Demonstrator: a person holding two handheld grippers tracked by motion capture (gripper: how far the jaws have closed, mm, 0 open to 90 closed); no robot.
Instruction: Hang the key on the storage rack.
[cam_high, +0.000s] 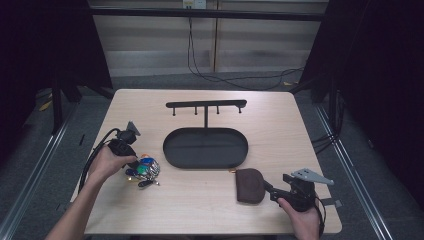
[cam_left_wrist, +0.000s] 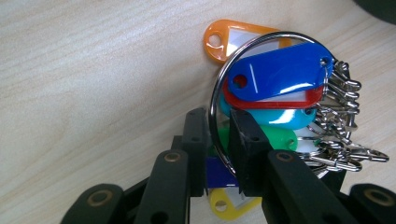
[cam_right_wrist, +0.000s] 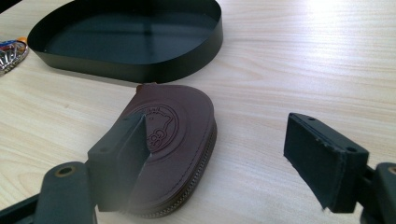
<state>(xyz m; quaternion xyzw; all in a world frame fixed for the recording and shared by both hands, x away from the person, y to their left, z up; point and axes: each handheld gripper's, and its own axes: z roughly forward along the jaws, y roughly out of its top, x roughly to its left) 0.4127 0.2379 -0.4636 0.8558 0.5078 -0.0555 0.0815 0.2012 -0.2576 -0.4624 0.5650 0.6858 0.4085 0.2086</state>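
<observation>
Your left tool (cam_left_wrist: 215, 140) is pinched on the metal ring of the key bunch (cam_high: 143, 170), which lies on the desk (cam_high: 200, 200) just left of the black oval tray (cam_high: 205, 148). Your right tool (cam_right_wrist: 224, 163) gapes wide, one jaw over the brown pouch (cam_right_wrist: 173, 144), just in front of the tray.

site: I read a lab recording bay | cues: black curtains (cam_high: 385, 75) both sides; lone wooden worktop (cam_high: 150, 107); cables (cam_high: 235, 77) trailing on grey floor (cam_high: 30, 165); metal frame rail (cam_high: 210, 13) overhead
</observation>
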